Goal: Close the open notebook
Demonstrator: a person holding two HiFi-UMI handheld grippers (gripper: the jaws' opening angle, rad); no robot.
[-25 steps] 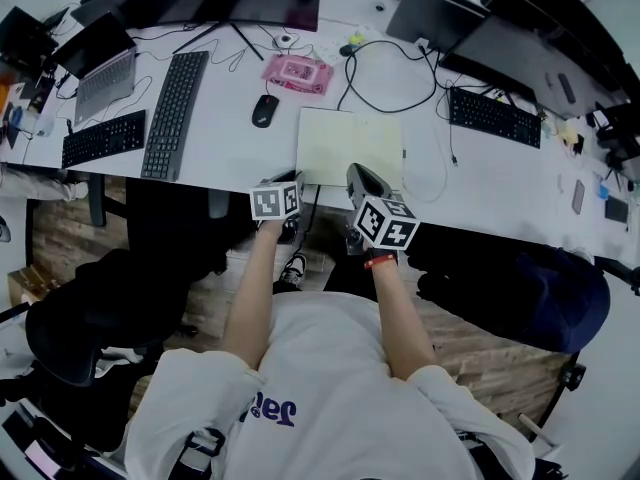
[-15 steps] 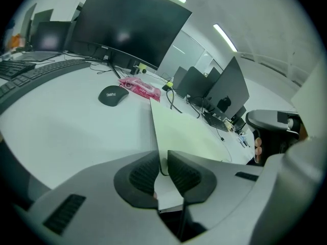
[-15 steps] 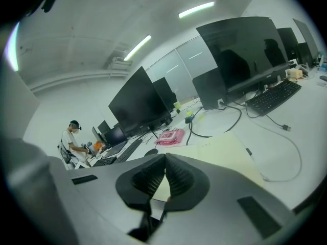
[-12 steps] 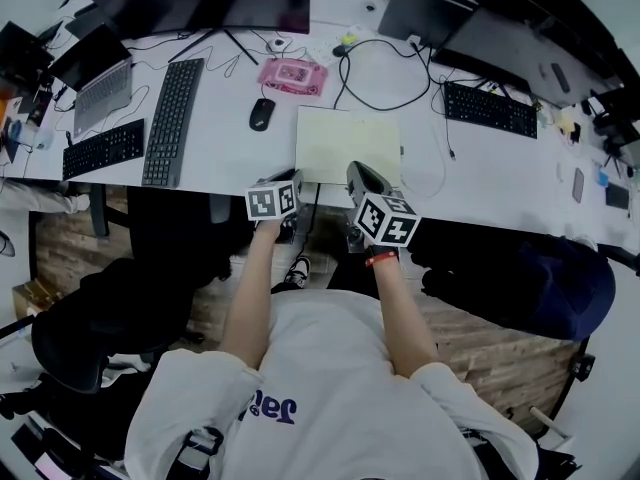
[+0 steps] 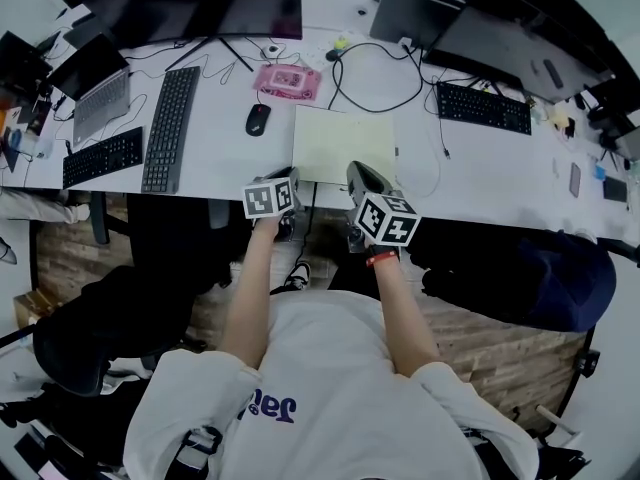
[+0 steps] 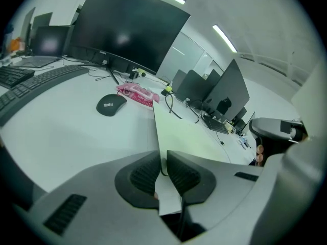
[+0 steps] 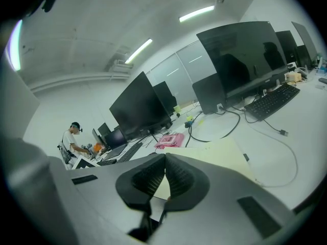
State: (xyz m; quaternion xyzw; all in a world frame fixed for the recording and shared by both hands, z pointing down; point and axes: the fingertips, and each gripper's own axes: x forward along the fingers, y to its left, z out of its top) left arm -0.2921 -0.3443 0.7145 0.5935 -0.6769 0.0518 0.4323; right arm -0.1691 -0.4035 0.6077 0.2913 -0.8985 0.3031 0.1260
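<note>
A pale yellow-green notebook (image 5: 345, 140) lies flat on the white desk (image 5: 220, 158), close to its front edge. My left gripper (image 5: 291, 176) is at the notebook's near left corner. In the left gripper view its jaws have just been closing, and the left gripper (image 6: 164, 166) now pinches the thin edge of the notebook (image 6: 189, 134), which runs between the pads. My right gripper (image 5: 358, 173) sits at the near edge further right. The right gripper (image 7: 164, 162) has its pads meeting at the tips, with the notebook (image 7: 219, 154) just beyond; whether it pinches paper I cannot tell.
A black mouse (image 5: 258, 119) and a pink packet (image 5: 291, 80) lie left of and behind the notebook. A long keyboard (image 5: 168, 128) is further left; a looped black cable (image 5: 375, 73) and another keyboard (image 5: 483, 108) are to the right. Monitors line the back. A dark chair (image 5: 110, 328) stands below left.
Both grippers and the notebook stay where they were at the desk's front edge; only the head view has shifted a little.
</note>
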